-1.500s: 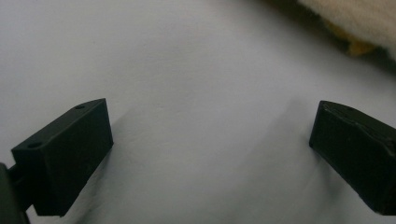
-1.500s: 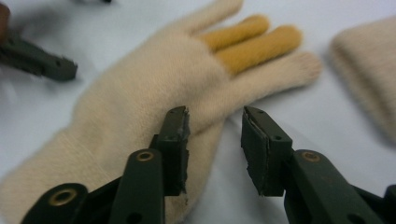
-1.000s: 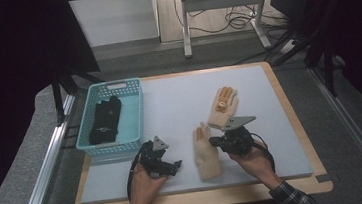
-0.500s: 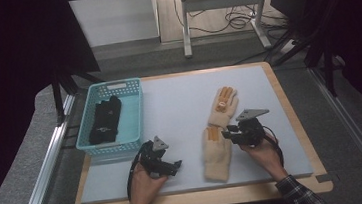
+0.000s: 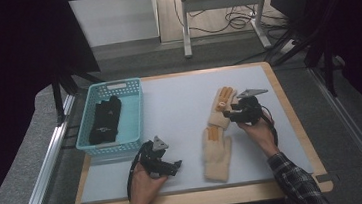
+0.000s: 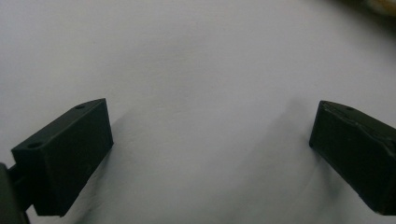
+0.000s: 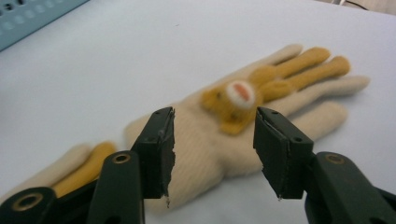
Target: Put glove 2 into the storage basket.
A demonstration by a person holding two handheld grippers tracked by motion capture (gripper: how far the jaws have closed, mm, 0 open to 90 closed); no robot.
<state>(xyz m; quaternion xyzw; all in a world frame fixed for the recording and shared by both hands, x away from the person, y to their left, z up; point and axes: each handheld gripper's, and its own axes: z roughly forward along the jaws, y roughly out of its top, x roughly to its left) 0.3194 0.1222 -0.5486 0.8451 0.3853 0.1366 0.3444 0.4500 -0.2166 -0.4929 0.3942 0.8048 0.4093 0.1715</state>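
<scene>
Your right gripper [image 5: 231, 112] sits over the far cream glove [image 5: 221, 106], the one with the orange animal face [image 7: 237, 95] on its back. Its jaws have just been opening and now stand about half apart; in the right gripper view they frame the cuff end of that glove without pressing on it, so nothing is held. That glove lies flat on the white table mat [image 5: 180, 112], right of centre, fingers pointing away from you. The second cream glove [image 5: 217, 151] lies nearer you, just beside the first, its orange-tipped fingers touching or slightly overlapping the first glove's cuff; can't tell which from the high view. In the right gripper view part of it shows at lower left [image 7: 70, 163]. Your left gripper [image 5: 167, 166] rests low on the mat near the front edge, well apart from both gloves, jaws wide open with only bare mat between them [image 6: 210, 140]. A black glove [image 5: 105, 120] lies inside the blue basket [image 5: 134, 111] at the left rear of the mat, well away from both grippers.
</scene>
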